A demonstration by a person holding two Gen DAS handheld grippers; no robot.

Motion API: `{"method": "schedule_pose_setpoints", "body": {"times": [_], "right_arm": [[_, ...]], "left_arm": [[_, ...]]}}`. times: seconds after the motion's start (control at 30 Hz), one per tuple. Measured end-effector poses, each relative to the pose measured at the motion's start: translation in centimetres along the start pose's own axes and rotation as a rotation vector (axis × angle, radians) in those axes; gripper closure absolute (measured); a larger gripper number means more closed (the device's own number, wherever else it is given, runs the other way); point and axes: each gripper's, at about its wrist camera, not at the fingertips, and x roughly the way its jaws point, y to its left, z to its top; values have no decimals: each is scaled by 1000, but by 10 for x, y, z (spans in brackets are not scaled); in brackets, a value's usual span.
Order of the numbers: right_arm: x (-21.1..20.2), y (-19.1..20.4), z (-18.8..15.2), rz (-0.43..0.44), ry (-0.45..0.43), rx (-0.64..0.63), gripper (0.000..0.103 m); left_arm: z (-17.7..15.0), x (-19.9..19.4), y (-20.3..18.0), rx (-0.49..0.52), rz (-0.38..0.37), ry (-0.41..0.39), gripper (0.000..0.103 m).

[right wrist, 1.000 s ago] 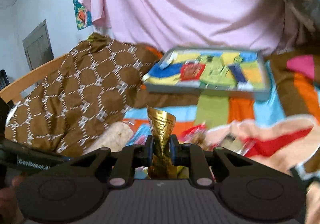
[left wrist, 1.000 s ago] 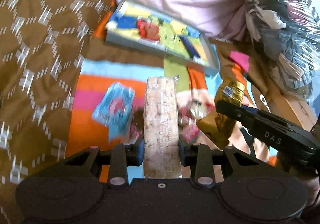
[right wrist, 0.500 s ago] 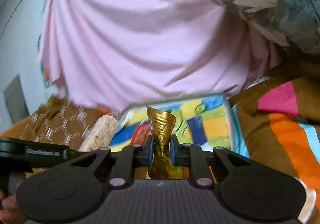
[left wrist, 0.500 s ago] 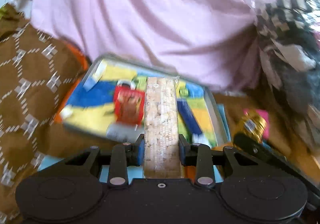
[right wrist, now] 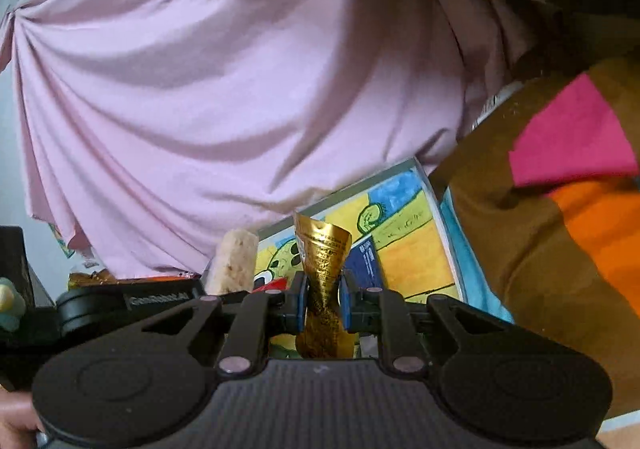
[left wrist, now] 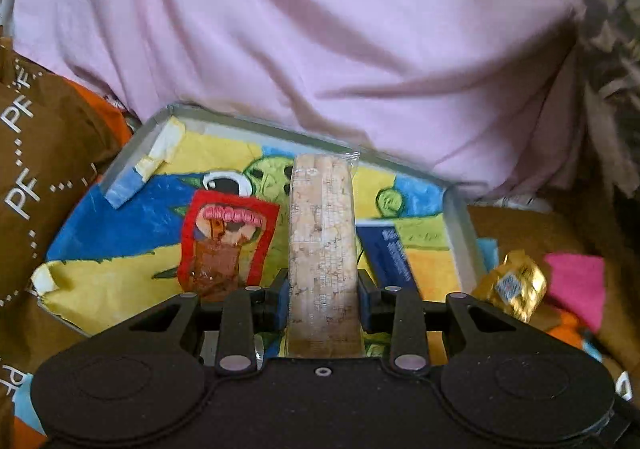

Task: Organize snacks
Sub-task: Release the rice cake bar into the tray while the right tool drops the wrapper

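Note:
My left gripper [left wrist: 322,301] is shut on a pale rice-cake bar in clear wrap [left wrist: 322,241], which stands up over a shallow grey tray [left wrist: 256,125] lined with a colourful cartoon picture. Inside the tray lie a red snack packet [left wrist: 224,241] and a dark blue packet [left wrist: 390,253]. My right gripper [right wrist: 323,305] is shut on a crumpled gold foil packet [right wrist: 323,273], held at the tray's [right wrist: 440,217] near right side. The gold packet [left wrist: 512,285] shows at the right of the left wrist view, and the rice-cake bar [right wrist: 236,265] at the left of the right wrist view.
A pink cloth [left wrist: 320,29] hangs close behind the tray. A brown patterned cushion [left wrist: 36,177] lies left of it. A striped blanket in brown, pink and orange [right wrist: 560,209] covers the surface to the right.
Both grippers have travelled forward from the snack pile on the blanket to the tray, each keeping its packet. The tray now looms large and near, and the right gripper has rolled.

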Motion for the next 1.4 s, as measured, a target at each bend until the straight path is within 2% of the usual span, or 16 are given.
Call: {"method": "schedule_pose_setpoints", "body": {"times": [0.23, 0.4, 0.53, 0.6, 0.67, 0.77, 0.83, 0.9, 1.0, 1.1, 1.4], "right_arm": [[16, -3, -7, -25, -9, -22, 81], [22, -2, -11, -84, -11, -80, 76], [22, -8, -10, -94, -11, -74, 71], [20, -10, -8, -99, -11, -68, 65], [16, -10, -6, -109, -28, -78, 51], [9, -7, -2, -120, -43, -99, 41], [5, -3, 0, -127, -51, -121, 35], [-2, 3, 2, -134, -61, -148, 30], [-14, 13, 4, -141, -78, -187, 23], [-28, 24, 5, -146, -96, -215, 17], [-88, 62, -5, -126, -126, -347, 4]], "left_arm": [[-10, 20, 3, 46, 35, 46, 68], [-14, 29, 7, 66, 68, 65, 67], [-13, 29, 12, 46, 45, 82, 63], [-11, 26, 16, 16, 38, 86, 57], [-9, 21, 19, -11, 31, 80, 52], [-5, 7, 21, -28, 30, 54, 43], [-3, -4, 22, -33, 38, 30, 29], [0, -18, 22, -40, 52, -7, 20], [4, -40, 22, -36, 58, -49, 15], [4, -65, 24, -24, 66, -95, 2], [-14, -139, 39, -14, 64, -179, 1]]}}
